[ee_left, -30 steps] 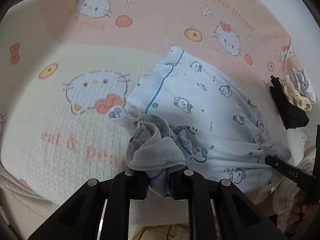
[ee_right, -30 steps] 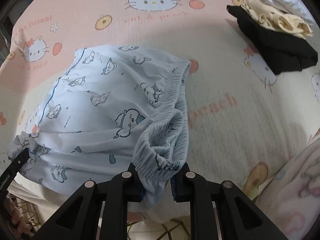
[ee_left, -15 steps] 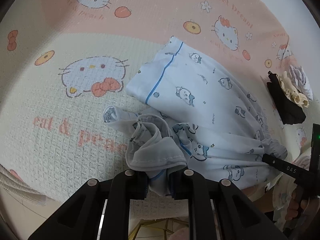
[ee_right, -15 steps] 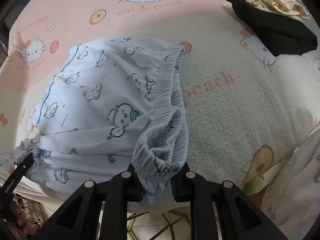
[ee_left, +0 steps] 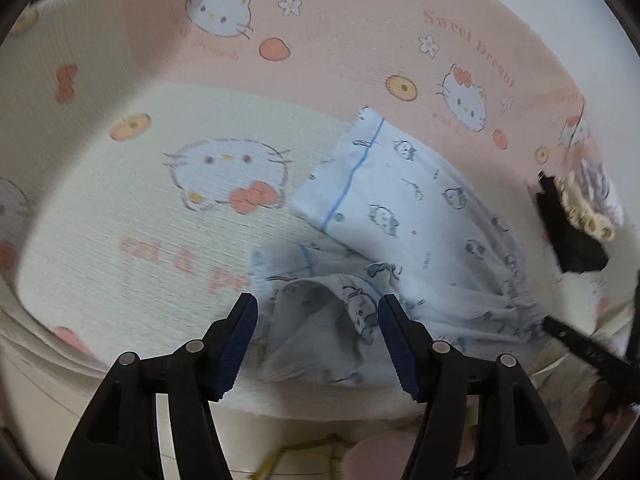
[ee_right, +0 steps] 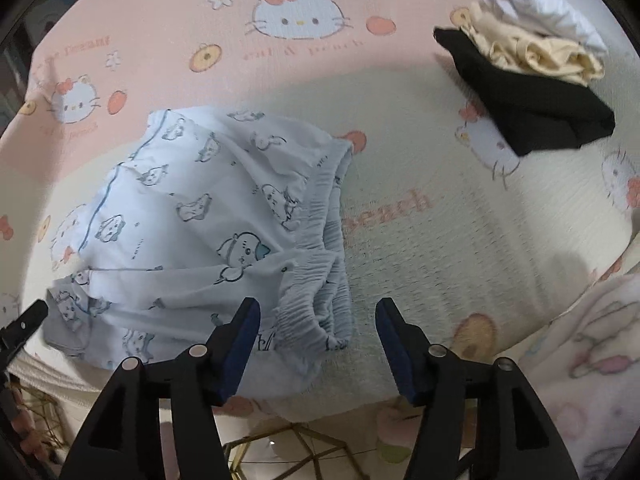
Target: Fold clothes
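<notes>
Pale blue cotton shorts printed with small cartoon animals point(ee_right: 208, 216) are laid on the cream-and-pink cartoon-cat blanket point(ee_left: 120, 208), near edge close to the blanket's near border, elastic waistband to the right, hem with a blue stripe to the far left.

Risks, as judged:
- The near layer is bunched, not flat; the fold could spring apart or be creased in if it is left unsmoothed.
- Loose cloth lies between the pads of each gripper; it could be snagged and dragged toward the near edge on withdrawal.
- Cloth at the near border might slide off.

Left gripper point(ee_left: 318, 344): angled steeply down over the crumpled near-left corner. Jaws are opening, roughly half spread; fabric is seen between them, but nothing is pinched.

Right gripper point(ee_right: 318, 344): likewise angled steeply down, over the gathered waistband. Jaws are opening, cloth lying nearer the left pad, apparently not pressed.

A stack of folded black, cream and white garments point(ee_right: 532, 80) is seen far right, well apart.
</notes>
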A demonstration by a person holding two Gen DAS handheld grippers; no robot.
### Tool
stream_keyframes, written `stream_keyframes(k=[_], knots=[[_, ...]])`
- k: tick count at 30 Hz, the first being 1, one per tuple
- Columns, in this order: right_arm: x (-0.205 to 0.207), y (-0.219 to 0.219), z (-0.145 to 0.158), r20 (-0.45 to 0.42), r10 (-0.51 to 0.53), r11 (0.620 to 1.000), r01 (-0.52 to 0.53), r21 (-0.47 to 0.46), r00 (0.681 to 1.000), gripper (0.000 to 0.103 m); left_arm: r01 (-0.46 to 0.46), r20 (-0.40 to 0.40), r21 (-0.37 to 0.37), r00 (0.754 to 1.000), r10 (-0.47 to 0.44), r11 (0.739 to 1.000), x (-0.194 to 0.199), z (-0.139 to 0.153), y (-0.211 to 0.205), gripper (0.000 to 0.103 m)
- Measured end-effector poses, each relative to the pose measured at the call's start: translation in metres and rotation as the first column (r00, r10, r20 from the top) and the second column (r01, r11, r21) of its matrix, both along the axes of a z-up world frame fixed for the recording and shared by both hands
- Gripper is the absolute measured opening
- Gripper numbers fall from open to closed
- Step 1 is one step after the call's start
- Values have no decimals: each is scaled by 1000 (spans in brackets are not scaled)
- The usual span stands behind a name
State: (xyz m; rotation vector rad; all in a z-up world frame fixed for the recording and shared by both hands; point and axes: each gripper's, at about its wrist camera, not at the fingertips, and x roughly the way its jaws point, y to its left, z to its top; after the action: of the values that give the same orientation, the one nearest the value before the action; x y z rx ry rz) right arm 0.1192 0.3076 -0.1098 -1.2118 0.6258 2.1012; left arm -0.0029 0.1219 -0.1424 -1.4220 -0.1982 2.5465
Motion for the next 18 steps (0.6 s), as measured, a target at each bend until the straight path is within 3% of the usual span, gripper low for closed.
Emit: stream_keyframes(k=[6, 9, 14, 18], knots=[[23, -18, 12, 7, 19, 998, -19, 61, 1000, 65, 62, -37, -61, 997, -64, 996, 0, 4, 3, 60], [27, -17, 15, 3, 25, 998, -26, 56, 1000, 65, 109, 1, -69, 994, -109, 992, -6, 0, 13, 60], [23, -14, 12, 12, 32, 998, -33, 53, 999, 65, 138, 35, -20, 990, -137, 990, -11, -8, 28, 60], [19, -11, 8, 13, 42, 998, -43, 35, 999, 65, 168, 56, -45, 985, -165, 985, -15, -15, 41, 60]])
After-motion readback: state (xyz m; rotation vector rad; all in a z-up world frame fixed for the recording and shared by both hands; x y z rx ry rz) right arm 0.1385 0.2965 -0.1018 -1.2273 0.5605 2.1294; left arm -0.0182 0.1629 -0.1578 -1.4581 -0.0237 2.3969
